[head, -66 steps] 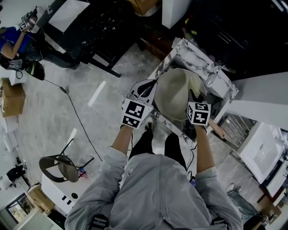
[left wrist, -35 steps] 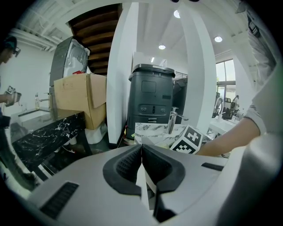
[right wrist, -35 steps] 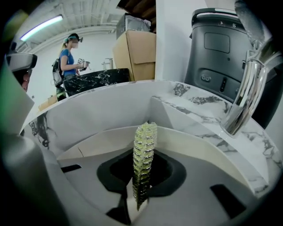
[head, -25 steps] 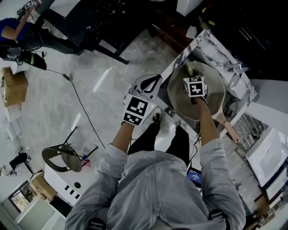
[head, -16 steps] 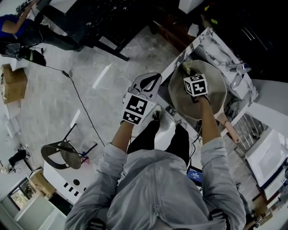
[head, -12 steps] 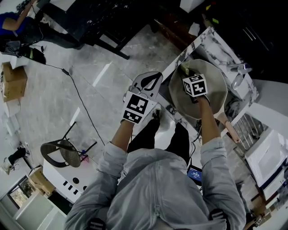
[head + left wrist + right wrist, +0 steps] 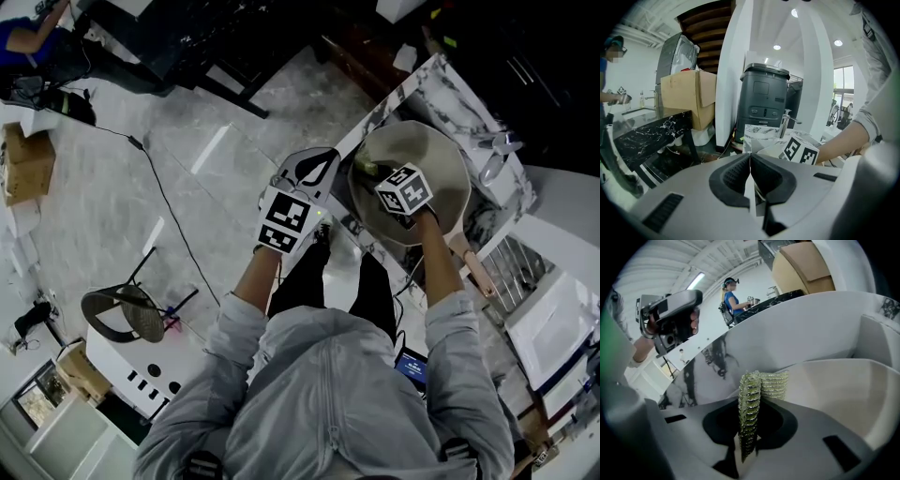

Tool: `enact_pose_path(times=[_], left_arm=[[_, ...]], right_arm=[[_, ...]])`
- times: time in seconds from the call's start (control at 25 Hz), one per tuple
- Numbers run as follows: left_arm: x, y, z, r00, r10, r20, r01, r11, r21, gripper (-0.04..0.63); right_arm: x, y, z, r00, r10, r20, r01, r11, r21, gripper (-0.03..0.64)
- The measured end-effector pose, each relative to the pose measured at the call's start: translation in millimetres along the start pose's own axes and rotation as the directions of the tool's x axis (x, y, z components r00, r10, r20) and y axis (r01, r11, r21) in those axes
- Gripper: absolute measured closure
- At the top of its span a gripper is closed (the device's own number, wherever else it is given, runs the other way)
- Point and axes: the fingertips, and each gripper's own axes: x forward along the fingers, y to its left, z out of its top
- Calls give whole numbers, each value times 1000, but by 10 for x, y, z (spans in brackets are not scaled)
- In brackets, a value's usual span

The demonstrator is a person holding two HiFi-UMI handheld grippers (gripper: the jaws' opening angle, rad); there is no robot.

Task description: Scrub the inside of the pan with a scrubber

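Note:
The pan (image 7: pixel 436 159) is round with a pale beige inside and sits on the marble counter (image 7: pixel 427 84), its wooden handle (image 7: pixel 473 272) pointing to the lower right. My right gripper (image 7: pixel 371 172) reaches into the pan's left side, shut on a yellow-green mesh scrubber (image 7: pixel 751 401) that stands on edge between the jaws, its tip against the pan's inner wall (image 7: pixel 834 380). My left gripper (image 7: pixel 317 165) hovers off the counter's edge left of the pan. In the left gripper view its jaws (image 7: pixel 750 161) are shut with nothing between them.
A faucet (image 7: pixel 785 123) stands behind the pan, with a dark bin (image 7: pixel 764 101) and a cardboard box (image 7: pixel 686 96) beyond. A wire rack (image 7: pixel 502 267) lies right of the handle. On the floor are a chair (image 7: pixel 122 319) and a cable (image 7: pixel 169 234).
My right gripper has swept the scrubber from the pan's far side to its left side. The left gripper has stayed beside the pan.

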Motion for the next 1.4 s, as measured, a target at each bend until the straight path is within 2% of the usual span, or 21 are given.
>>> enact_pose_path(times=[0.16,0.32,0.44,0.56,0.72,0.84,0.96,1.12,1.2,1.32,1.4], left_arm=[[21,-51,16,1000,7,-7,-8,1000,-3,572],[46,-129,46,1000,10,-11,-10,1000,-1,572],[71,-178,87,1000,13,-9,-13,1000,4,572],[76,-232,118,1000,17,-11,-17,1000,0,572],[128,-297,157,1000,10,-12,-10,1000,1,572],[171,-358,186,1000,2,-13,-2,1000,8,572],[189,-434,230,1000,-6,-9,6,1000,10,572],[180,-495,275,1000,-10,-3,10,1000,9,572],[183,-519,286,1000,-12,-1,12,1000,10,572],[199,-552,317,1000,-16,9,16,1000,13,572],[156,-592,304,1000,-21,7,21,1000,11,572]], right_arm=[[-37,236,-122,985,161,-64,-160,987,19,534],[-135,426,-254,935,325,-142,-319,946,66,534],[-238,544,-390,879,416,-233,-410,909,76,534],[-386,700,-562,806,504,-310,-493,862,117,534],[-632,822,-771,718,575,-393,-562,811,161,534],[-814,851,-902,659,605,-446,-586,785,199,534],[-998,861,-1031,614,601,-512,-587,781,213,534],[-1204,870,-1170,548,573,-609,-570,789,229,534],[-1275,870,-1194,526,558,-642,-564,794,227,534],[-1363,824,-1208,505,499,-704,-541,819,192,534],[-1438,837,-1287,473,447,-759,-520,837,169,534]])
